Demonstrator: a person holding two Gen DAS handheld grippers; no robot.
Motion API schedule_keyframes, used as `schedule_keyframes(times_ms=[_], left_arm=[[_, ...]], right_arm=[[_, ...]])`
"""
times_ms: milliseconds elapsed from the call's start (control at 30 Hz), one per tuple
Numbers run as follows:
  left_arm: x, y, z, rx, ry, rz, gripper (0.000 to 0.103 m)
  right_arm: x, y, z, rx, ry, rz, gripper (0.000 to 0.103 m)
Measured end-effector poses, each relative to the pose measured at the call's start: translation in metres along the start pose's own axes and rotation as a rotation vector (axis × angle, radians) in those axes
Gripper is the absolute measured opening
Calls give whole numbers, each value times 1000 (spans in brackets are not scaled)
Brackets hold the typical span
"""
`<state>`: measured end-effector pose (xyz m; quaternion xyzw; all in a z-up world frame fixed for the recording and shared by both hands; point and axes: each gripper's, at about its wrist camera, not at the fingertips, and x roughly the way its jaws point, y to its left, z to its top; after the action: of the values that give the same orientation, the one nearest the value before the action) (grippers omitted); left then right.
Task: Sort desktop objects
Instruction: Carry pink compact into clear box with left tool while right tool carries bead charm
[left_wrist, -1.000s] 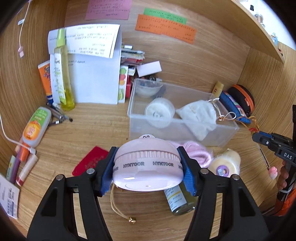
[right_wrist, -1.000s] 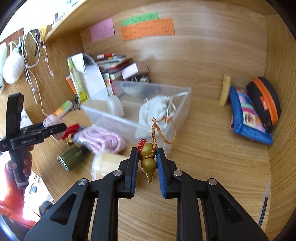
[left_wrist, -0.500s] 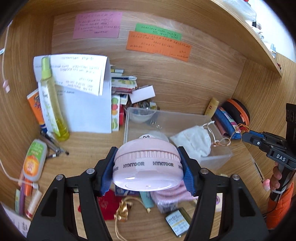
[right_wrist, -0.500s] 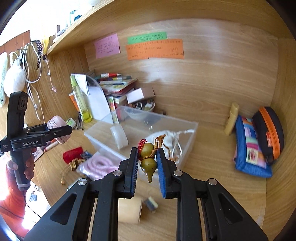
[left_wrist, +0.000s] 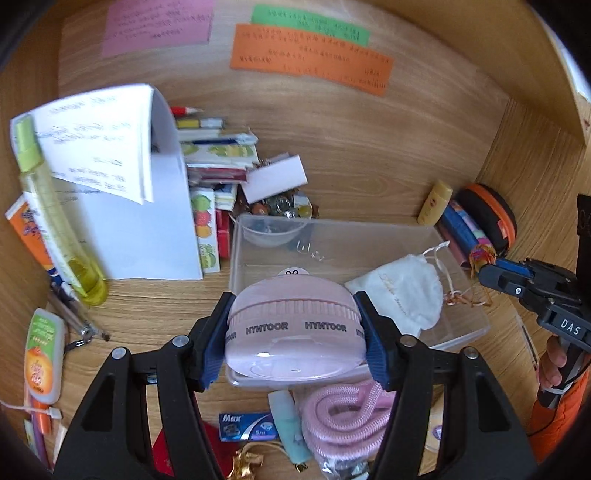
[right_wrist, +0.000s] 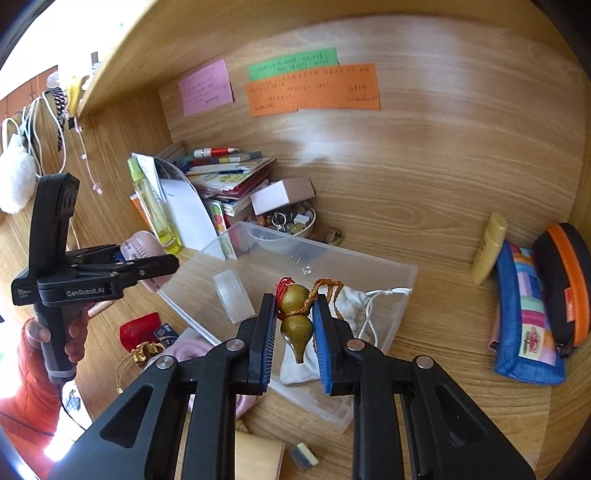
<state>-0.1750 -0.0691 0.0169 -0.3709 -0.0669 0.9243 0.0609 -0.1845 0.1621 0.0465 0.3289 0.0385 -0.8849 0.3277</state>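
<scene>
We grip a pink round case (left_wrist: 295, 328) in our left gripper (left_wrist: 293, 332) and a gourd charm (right_wrist: 294, 314) in our right gripper (right_wrist: 293, 325), both above the clear bin (left_wrist: 458, 332); the white pouch (left_wrist: 402, 291) is binned, while the pink rope (left_wrist: 347, 413) waits just before it.

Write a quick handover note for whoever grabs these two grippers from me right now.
Left hand-held gripper: shut on the pink round case, held over the clear bin.
Right hand-held gripper: shut on the gourd charm, also above the bin.
Done: white pouch lies in the bin.
Left: drop both; then pink rope, blue box and red pouch beside the bin.
</scene>
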Motion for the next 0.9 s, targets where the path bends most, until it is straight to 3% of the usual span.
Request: schedule_keyframes(times_ms=[600,900], left_arm=[[54,-15,-1,92,127,-3,63],[70,-25,-1,121,153,-15,63]], right_arm=[[65,-4,-9,1,144,44,18],[87,2,-13,-15,195,56,18]])
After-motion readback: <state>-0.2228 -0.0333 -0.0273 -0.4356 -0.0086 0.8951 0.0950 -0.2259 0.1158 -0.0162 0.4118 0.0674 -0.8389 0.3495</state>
